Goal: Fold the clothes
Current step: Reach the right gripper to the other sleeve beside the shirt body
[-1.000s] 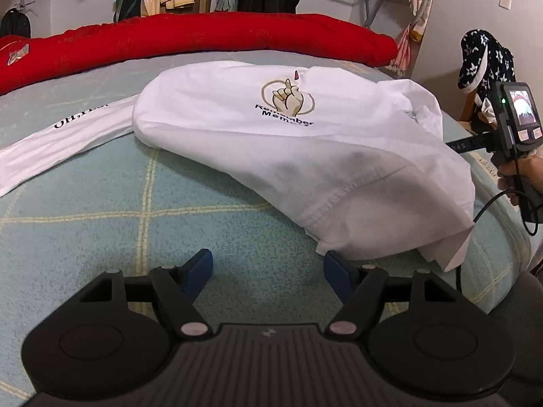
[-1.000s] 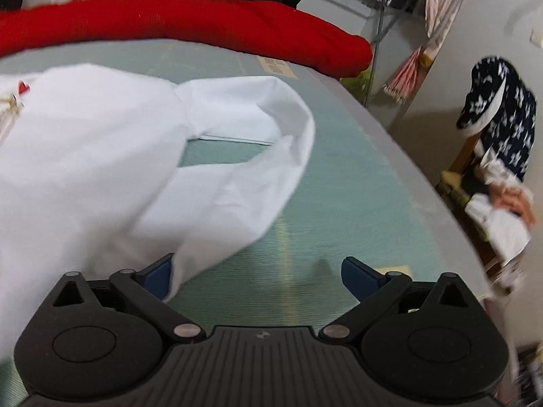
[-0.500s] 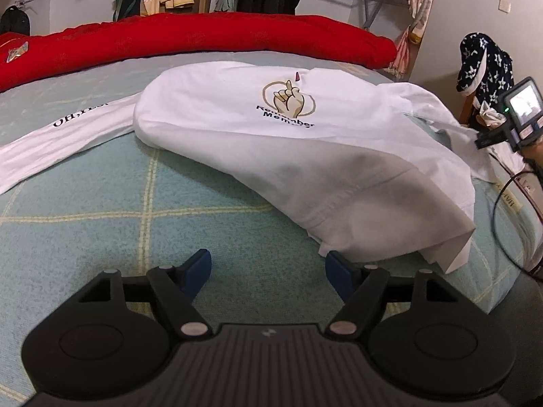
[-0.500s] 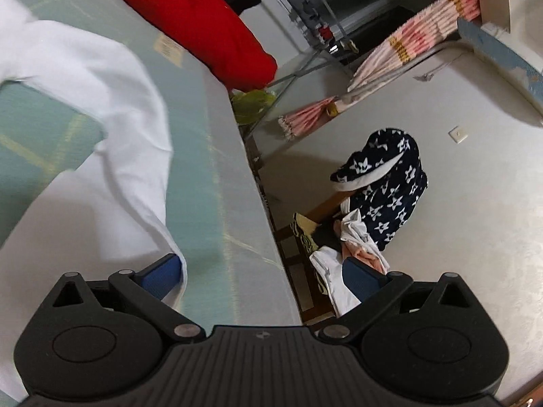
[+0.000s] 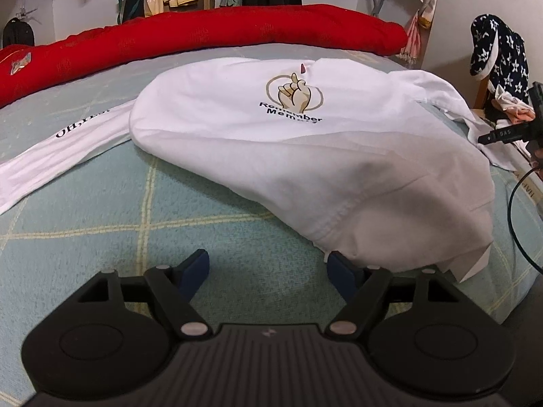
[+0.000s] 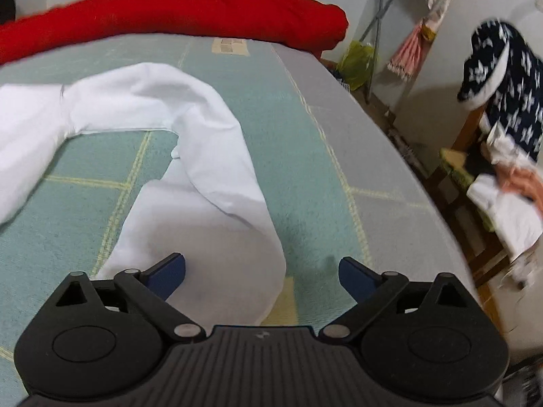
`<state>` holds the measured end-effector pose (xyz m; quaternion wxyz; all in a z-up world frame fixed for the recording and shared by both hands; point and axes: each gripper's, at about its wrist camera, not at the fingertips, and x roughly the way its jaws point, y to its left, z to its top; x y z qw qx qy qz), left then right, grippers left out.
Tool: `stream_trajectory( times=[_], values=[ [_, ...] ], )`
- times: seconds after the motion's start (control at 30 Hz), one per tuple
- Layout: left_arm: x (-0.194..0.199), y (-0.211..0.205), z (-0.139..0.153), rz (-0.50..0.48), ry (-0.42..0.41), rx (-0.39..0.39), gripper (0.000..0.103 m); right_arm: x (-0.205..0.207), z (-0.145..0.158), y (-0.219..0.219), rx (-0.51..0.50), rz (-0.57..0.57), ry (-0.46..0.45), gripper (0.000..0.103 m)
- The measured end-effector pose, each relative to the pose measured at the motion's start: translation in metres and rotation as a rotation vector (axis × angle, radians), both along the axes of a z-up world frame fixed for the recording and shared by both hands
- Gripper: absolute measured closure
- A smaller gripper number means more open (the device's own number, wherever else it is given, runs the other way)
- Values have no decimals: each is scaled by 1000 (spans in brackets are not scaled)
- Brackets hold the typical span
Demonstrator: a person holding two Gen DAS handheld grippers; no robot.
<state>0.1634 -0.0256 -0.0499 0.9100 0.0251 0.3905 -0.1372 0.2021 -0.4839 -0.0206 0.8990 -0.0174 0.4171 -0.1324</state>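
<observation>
White shirt point(image 5: 305, 156) on bed point(image 5: 101, 224) still bunched, sleeve point(image 6: 217, 176) at 12 unfolded; both grippers' jaws released, nothing held

T-shirt point(image 5: 305, 156) on bed point(image 5: 101, 247), quilt point(image 5: 203, 34) behind it, sleeve point(image 6: 217, 176) trailing right

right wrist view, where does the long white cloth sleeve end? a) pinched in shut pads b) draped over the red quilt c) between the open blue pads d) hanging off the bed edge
c: the long white cloth sleeve curves down over the green checked bed cover and its end lies loose between the right gripper pads, which stand wide apart and do not press on it.
</observation>
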Motion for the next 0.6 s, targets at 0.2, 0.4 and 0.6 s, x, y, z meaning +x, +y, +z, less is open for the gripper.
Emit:
stream_trajectory(
  times=[0.2,0.4,0.6],
  values=[
    [1,1,0,-1,5,-2,25,-21,9,-23,221,6,-56,54],
    [0,0,0,2,4,3,24,-32,5,-26,328,28,-48,52],
    [0,2,-1,5,3,-8,24,-32,-10,-12,410,67,-96,0]
  ],
)
